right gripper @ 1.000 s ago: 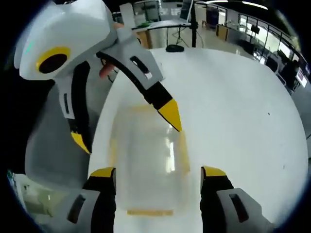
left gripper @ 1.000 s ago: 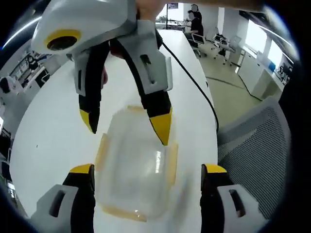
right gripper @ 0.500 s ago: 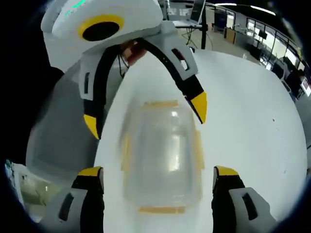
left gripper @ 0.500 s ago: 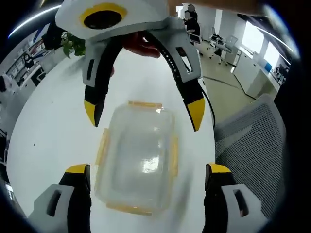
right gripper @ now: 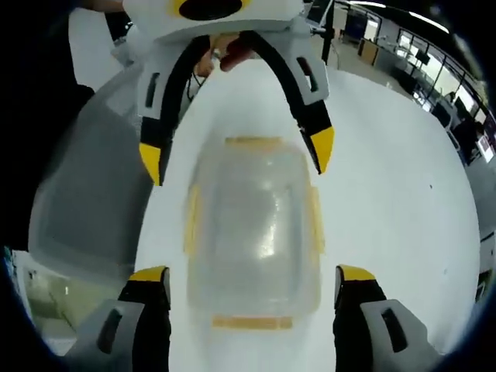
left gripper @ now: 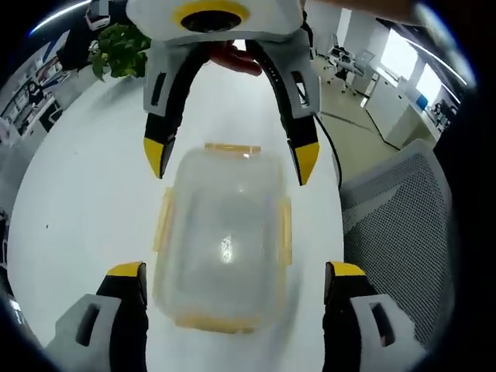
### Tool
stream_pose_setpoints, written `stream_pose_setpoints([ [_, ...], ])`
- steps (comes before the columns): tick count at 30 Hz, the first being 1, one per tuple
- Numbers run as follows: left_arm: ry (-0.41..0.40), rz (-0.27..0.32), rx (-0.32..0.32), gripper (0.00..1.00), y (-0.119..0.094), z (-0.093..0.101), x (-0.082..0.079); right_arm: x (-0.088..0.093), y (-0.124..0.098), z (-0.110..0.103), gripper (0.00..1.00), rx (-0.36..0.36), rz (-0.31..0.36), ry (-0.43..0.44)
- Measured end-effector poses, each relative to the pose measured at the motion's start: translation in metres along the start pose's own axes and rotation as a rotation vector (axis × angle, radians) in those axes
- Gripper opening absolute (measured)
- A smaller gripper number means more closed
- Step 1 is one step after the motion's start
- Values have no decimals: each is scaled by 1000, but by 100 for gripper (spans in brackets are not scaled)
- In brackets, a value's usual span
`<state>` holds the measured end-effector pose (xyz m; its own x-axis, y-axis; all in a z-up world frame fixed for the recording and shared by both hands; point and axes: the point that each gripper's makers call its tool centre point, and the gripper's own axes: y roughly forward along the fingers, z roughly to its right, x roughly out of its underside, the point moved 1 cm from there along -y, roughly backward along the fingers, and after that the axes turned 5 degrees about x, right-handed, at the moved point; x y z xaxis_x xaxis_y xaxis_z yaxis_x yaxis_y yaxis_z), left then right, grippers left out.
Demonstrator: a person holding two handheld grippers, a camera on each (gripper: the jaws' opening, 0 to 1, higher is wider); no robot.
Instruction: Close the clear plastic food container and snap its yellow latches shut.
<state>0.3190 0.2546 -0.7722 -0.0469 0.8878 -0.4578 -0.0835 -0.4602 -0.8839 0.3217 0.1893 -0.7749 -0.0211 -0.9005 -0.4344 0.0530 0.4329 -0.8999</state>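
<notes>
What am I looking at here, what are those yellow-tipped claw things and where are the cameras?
A person holds a two-fingered grabber in each hand, and a camera rides on each. In the left gripper view, the left gripper rises from the bottom and the right gripper faces it from the top. The right gripper view is the reverse: right gripper below, left gripper above. Between them on the white table sits a clear plastic food container with yellow latches, lid on. Both grippers are open, holding nothing. An office chair stands beside the table.

Both views look steeply down, close, from opposite ends of the container (left gripper: 223, 246) (right gripper: 254, 232), each facing the other gripper.
</notes>
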Motion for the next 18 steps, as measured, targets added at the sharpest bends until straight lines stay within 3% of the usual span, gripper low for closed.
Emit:
stream_pose_setpoints([
  [9, 13, -79, 2, 94, 7, -3, 15, 4, 10, 1, 81, 24, -34, -8],
  [18, 13, -107, -11, 93, 16, -6, 16, 5, 14, 2, 79, 28, -54, -12],
])
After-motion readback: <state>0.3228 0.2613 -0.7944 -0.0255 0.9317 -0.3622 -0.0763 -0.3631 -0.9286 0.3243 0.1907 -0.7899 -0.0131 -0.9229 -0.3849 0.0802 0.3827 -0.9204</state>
